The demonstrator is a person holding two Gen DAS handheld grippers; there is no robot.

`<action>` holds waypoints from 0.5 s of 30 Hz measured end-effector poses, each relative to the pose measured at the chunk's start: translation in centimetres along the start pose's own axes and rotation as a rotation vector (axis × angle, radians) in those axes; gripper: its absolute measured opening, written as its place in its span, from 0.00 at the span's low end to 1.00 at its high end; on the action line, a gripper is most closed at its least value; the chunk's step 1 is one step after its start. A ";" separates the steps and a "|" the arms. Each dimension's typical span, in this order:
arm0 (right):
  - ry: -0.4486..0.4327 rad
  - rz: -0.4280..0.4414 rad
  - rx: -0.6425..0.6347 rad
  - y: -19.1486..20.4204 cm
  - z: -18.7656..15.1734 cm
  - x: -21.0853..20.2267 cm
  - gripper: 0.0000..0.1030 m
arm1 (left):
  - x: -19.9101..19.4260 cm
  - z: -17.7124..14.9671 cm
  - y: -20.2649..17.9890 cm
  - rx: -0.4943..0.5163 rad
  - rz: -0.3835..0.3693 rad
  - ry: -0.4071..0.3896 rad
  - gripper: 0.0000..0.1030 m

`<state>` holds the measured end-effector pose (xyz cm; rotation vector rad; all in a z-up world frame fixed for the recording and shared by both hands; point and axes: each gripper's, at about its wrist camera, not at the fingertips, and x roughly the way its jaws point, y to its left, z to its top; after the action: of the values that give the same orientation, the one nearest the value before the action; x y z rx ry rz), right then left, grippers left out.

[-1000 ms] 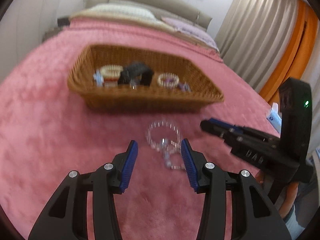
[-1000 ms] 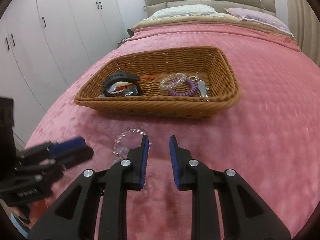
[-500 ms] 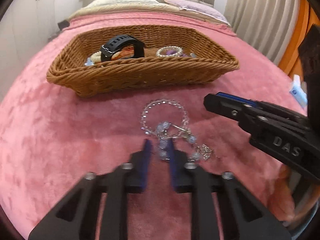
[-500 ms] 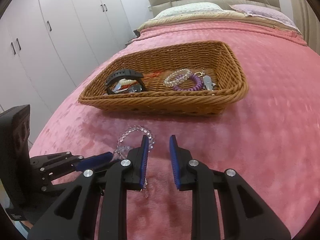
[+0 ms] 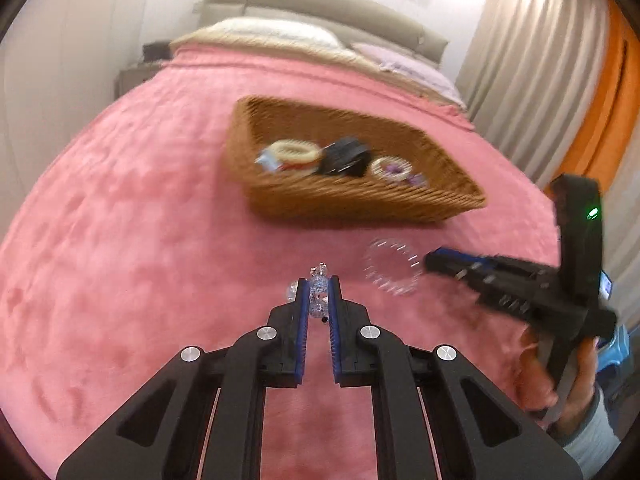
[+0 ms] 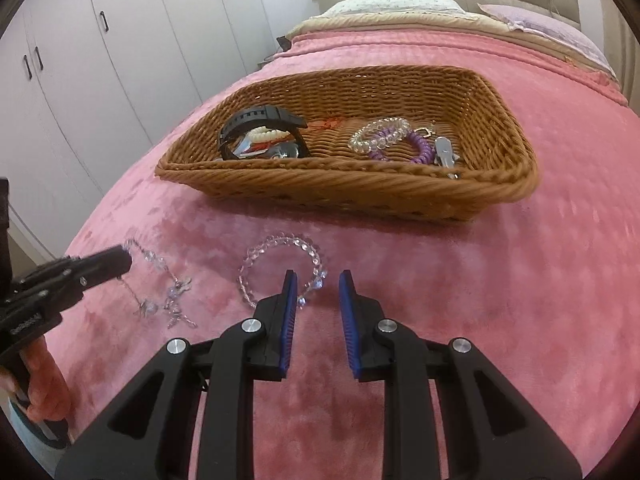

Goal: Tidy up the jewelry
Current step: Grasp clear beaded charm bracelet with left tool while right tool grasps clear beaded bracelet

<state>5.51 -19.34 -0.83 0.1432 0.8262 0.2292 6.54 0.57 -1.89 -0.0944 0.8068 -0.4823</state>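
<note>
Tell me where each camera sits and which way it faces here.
Left wrist: on the left claw, looking along it over the pink bed at the basket; claw shut on a crystal chain, right claw at right.
Right wrist: on the right claw, open over a bead bracelet, facing the basket; left claw at left.
Shared: basket, bracelet, chain.

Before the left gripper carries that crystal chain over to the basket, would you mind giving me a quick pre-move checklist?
1. Left gripper shut on the crystal chain: ok.
2. Chain fully off the pink blanket: not ok; its tail with charms lies on the fabric.
3. Chain apart from the clear bead bracelet: ok, a gap shows in the right wrist view.
4. Right gripper out of the way: ok; open, hovering at the bracelet.
5. Room in the wicker basket: ok, bare weave behind the black watch.
6. Grip firmness: cannot tell.
</note>
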 end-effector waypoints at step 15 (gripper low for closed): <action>0.053 -0.217 -0.170 4.6 0.9 3.4 0.06 | 0.8 -0.6 3.6 -0.097 0.033 0.061 0.33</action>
<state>7.72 -14.00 -1.71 -0.1120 0.8639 0.0978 7.95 3.42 -3.82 -0.1561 0.8904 -0.4161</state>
